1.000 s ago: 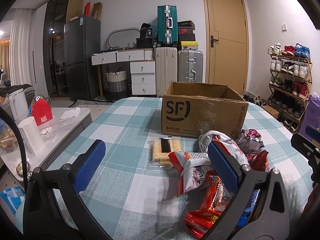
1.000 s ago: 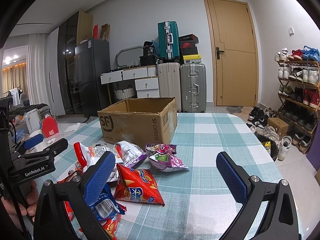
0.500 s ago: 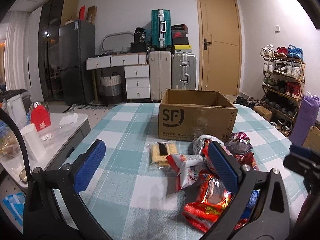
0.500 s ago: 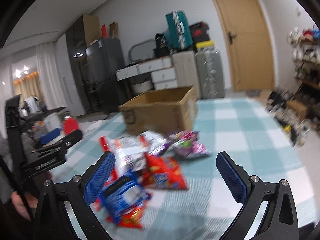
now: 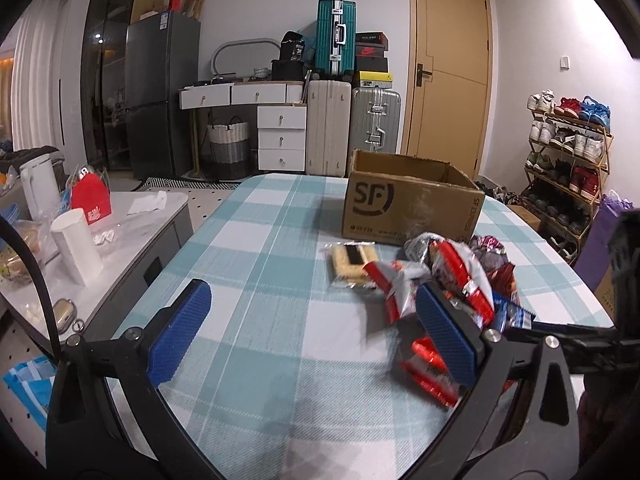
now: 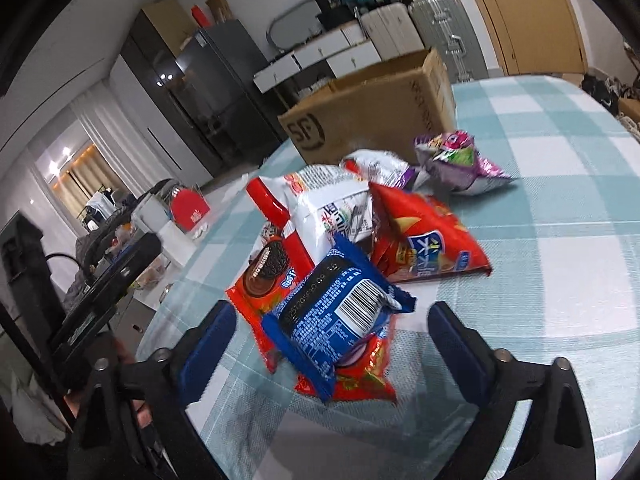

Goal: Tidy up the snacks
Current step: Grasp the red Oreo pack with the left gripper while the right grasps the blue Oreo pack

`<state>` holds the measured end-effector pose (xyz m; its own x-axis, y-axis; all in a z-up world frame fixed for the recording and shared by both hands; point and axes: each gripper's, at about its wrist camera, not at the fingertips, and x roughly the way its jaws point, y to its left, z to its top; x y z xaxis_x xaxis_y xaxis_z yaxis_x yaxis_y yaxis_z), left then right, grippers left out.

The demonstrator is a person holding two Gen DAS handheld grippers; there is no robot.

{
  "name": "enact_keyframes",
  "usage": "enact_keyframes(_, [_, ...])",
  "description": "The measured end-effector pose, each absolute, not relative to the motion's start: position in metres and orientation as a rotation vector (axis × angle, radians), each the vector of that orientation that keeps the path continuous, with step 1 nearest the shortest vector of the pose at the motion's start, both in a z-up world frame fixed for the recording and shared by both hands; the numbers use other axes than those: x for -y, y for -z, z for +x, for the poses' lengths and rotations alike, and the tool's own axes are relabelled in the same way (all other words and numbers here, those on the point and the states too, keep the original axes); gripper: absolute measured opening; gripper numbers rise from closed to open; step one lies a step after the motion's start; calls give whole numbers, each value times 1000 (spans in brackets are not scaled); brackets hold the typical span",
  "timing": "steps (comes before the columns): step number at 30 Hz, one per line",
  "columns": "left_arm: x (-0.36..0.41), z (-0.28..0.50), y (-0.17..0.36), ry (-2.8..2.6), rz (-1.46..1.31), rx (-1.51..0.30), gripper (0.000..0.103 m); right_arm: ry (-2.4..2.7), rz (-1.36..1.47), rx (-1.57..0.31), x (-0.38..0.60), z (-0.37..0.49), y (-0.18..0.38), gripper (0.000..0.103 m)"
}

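A heap of snack packs lies on the checked tablecloth (image 6: 560,264) in front of an open cardboard box (image 6: 372,112) (image 5: 412,208). My right gripper (image 6: 332,352) tilts down over the near end of the heap. Its jaws are closing, with a blue cookie pack (image 6: 344,312) between the fingers; the pads stand clear of it. Under that pack lies a red cookie pack (image 6: 260,276). Behind are a red chips bag (image 6: 424,240), a white bag (image 6: 320,204) and a purple bag (image 6: 460,160). My left gripper (image 5: 316,332) is open and empty, left of the heap (image 5: 456,276). A cracker pack (image 5: 350,262) lies apart.
A low side table (image 5: 132,224) with a white cup, a kettle and a red box stands left of the table. A shoe rack (image 5: 568,172) is on the right. Suitcases, drawers and a door line the far wall.
My right gripper has tipped downward and dropped toward the heap, so the blue cookie pack now sits between its fingers, which have narrowed slightly. My left gripper has drawn back a little from the snacks.
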<state>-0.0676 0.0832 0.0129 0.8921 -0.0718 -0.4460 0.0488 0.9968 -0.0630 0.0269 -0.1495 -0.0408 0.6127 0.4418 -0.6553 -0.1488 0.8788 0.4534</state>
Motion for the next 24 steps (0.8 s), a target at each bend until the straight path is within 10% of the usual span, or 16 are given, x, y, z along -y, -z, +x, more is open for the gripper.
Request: enact_keyframes(24, [-43,-42,8,211,-26,-593,102,-445,449,-804,171,27,43,27])
